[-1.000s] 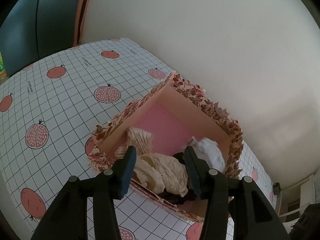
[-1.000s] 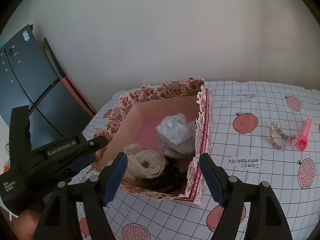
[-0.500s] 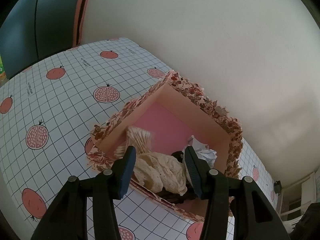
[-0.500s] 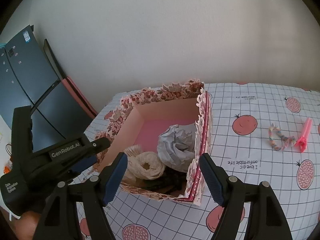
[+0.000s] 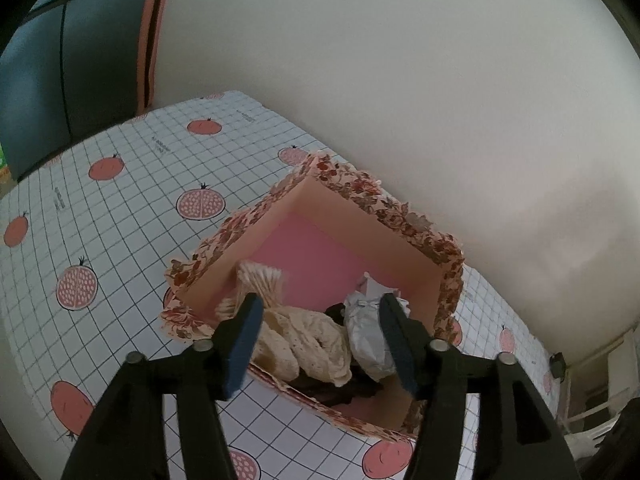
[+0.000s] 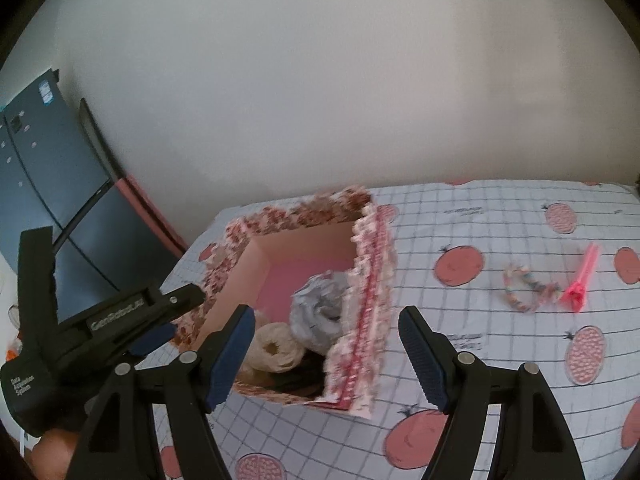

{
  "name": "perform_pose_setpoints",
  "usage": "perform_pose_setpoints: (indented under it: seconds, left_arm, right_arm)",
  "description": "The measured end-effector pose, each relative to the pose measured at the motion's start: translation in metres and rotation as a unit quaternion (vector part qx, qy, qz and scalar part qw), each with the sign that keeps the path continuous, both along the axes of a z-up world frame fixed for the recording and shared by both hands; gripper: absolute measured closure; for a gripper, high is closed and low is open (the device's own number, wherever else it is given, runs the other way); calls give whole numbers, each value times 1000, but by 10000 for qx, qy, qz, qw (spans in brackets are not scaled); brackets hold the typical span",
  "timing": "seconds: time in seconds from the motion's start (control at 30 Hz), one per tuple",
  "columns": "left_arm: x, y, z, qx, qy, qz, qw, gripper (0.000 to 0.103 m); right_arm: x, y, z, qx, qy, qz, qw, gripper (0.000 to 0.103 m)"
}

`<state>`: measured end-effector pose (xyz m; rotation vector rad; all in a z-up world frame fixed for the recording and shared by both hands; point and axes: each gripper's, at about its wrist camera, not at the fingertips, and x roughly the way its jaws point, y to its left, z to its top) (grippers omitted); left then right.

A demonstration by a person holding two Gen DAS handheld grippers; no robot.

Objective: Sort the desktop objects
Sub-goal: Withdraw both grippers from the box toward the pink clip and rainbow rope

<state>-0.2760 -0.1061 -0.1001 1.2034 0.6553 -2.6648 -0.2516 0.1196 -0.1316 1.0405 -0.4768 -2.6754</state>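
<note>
A floral-edged box (image 5: 404, 220) with a pink floor stands on the table; it also shows in the right wrist view (image 6: 372, 300). Inside lie a cream lace scrunchie (image 5: 316, 340), a crumpled white paper ball (image 5: 366, 332), cotton swabs (image 5: 260, 276) and something dark. My left gripper (image 5: 320, 344) is open and empty above the box's near side. My right gripper (image 6: 326, 352) is open and empty over the box's right wall. A braided bracelet (image 6: 524, 288) and a pink clip (image 6: 582, 280) lie on the table to the right.
The table has a grid cloth with pomegranate prints (image 5: 100, 208). A white wall runs behind the box. A dark blue cabinet (image 6: 48, 168) stands past the table's left end. The left gripper's body (image 6: 100, 328) is at the left of the right wrist view.
The white paper ball has dropped lower into the box beside the scrunchie. My left gripper has opened wider. The right gripper has pulled back slightly.
</note>
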Motion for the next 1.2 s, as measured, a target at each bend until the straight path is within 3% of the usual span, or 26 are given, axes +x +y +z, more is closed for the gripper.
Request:
perform_pose_setpoints:
  seconds: [0.33, 0.57, 0.8, 1.2]
  left_arm:
    - [0, 41, 14, -371, 160, -367, 9985, 28]
    - [-2, 82, 22, -542, 288, -765, 9952, 24]
    - [-5, 133, 31, -802, 427, -1315, 9871, 24]
    - [-24, 213, 26, -800, 559, -2292, 9685, 24]
  right_arm:
    - [0, 66, 4, -25, -159, -726, 9972, 17]
    - [5, 107, 10, 367, -171, -1205, 9919, 14]
    - [11, 156, 14, 160, -173, -1698, 9852, 14]
    - [9, 223, 9, -77, -184, -2428, 9699, 14]
